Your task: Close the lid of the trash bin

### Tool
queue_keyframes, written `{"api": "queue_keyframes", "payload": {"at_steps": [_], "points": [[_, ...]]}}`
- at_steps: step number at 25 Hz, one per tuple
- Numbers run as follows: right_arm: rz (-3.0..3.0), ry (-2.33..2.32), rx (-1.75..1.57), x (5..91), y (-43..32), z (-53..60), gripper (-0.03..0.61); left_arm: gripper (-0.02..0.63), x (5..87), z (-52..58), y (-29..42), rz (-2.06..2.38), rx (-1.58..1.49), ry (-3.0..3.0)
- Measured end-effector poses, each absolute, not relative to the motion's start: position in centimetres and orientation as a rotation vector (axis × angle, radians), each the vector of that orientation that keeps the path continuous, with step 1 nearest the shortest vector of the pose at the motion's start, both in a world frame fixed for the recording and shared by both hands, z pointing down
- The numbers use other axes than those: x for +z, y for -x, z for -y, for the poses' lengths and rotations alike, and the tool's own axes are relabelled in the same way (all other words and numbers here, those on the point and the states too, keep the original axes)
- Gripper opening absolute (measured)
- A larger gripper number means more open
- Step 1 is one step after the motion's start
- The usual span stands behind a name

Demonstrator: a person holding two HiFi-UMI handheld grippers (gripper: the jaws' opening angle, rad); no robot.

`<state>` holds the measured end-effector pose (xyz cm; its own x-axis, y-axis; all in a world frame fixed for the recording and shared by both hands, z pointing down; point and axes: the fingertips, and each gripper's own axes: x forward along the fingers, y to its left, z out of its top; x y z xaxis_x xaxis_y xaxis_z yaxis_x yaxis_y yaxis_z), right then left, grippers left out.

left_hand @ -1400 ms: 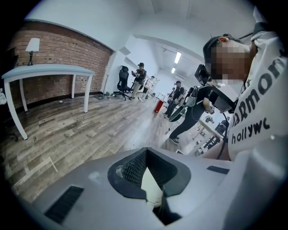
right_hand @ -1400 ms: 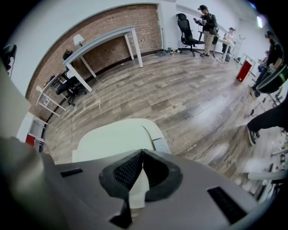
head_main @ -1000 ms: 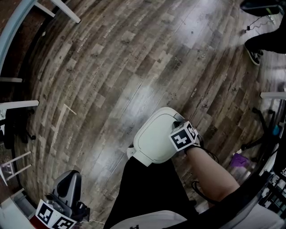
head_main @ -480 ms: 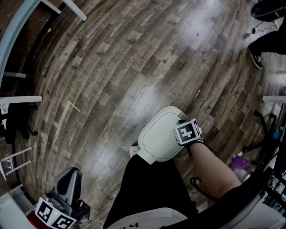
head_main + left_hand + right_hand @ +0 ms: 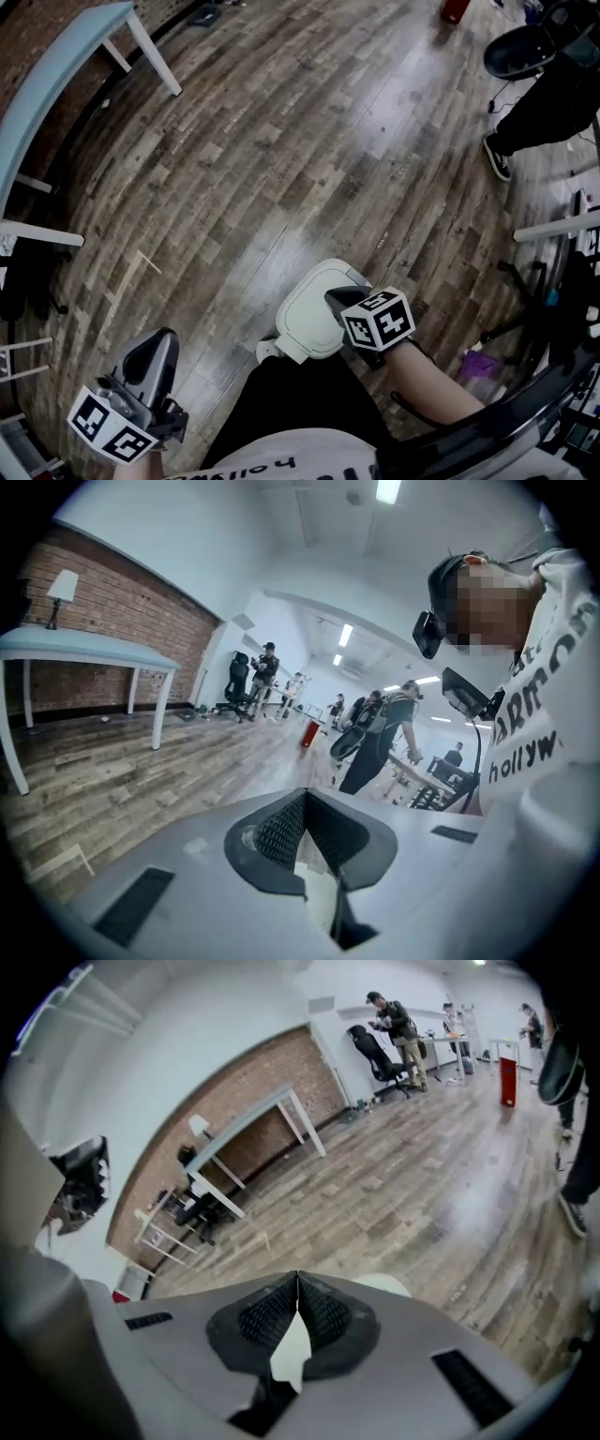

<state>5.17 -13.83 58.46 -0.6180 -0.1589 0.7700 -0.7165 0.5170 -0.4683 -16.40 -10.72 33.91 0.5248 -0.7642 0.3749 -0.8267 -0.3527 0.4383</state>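
The white trash bin (image 5: pixel 305 319) stands on the wood floor just in front of the person's black-clad leg (image 5: pixel 300 403), with its lid lying flat and shut. My right gripper (image 5: pixel 337 298) hovers over the lid's right edge with its jaws shut and empty; whether it touches the lid I cannot tell. In the right gripper view the fingertips (image 5: pixel 298 1281) meet, and a sliver of the bin (image 5: pixel 384 1284) shows beyond them. My left gripper (image 5: pixel 155 345) is held low at the left, away from the bin, shut on nothing (image 5: pixel 305 797).
A light blue table (image 5: pixel 66 66) stands at the far left by the brick wall, with white frames (image 5: pixel 37 234) below it. Another person's leg and shoe (image 5: pixel 497 155) and a black chair (image 5: pixel 525 47) are at the upper right. A purple object (image 5: pixel 478 364) lies right of the bin.
My right gripper has come up off the lid's right side and moved slightly left. The left gripper rose a little. The head view now takes in more of the floor ahead.
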Motion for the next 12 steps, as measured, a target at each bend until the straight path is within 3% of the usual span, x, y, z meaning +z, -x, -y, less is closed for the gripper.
{"api": "queue_keyframes", "payload": {"at_steps": [4, 12], "points": [[2.411, -0.705, 1.07, 45.5, -1.0, 15.2, 0.009, 0.008, 29.0, 12.1, 14.7, 1.209, 0.012, -2.354], [2.79, -0.799, 0.618, 24.9, 1.7, 13.5, 0.009, 0.008, 20.0, 11.5, 13.8, 1.093, -0.149, -2.601]]}}
